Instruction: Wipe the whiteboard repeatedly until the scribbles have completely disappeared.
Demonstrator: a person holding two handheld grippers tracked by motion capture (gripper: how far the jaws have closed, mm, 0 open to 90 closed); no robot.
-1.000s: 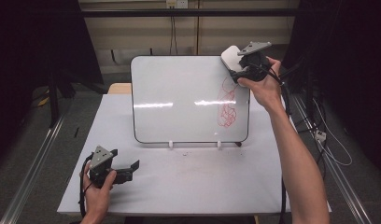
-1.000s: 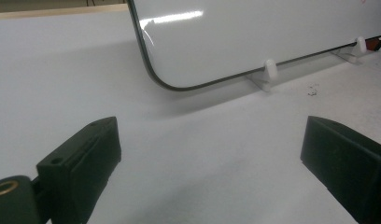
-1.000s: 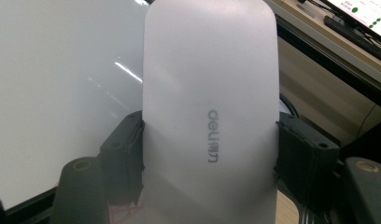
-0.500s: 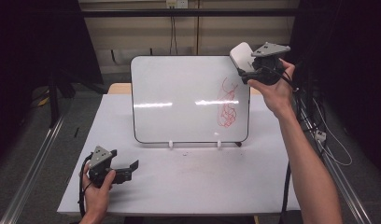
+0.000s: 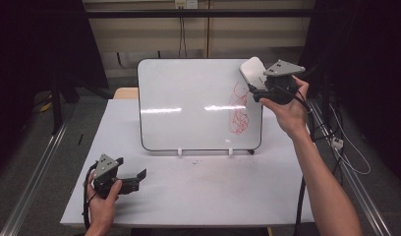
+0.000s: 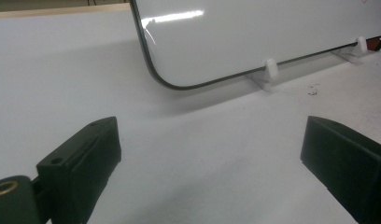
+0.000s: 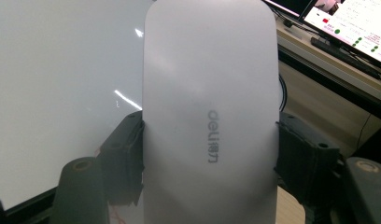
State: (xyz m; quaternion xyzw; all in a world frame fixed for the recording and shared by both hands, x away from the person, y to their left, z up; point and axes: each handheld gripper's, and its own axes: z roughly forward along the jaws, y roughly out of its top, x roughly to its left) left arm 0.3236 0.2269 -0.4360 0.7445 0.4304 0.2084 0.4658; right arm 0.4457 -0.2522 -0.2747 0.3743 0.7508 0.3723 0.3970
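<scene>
A white-faced whiteboard stands upright on small white feet at the middle of the table, with a red scribble on its right part. My right gripper is raised at the board's upper right corner, shut on a white eraser. In the right gripper view the eraser, printed "deli", is clamped between the two black pads, beside the whiteboard face. My left gripper rests low at the table's front left, open and holding nothing. Its fingers stand wide apart, facing the board's lower left corner.
The white table has bare room in front of the board. White clip feet hold the board's bottom edge, and a small red-brown piece lies by the right foot. Cables trail off to the right. A lit monitor sits behind.
My right hand has carried the eraser to the right and then a little lower, by the board's upper right corner. The left gripper has stayed put.
</scene>
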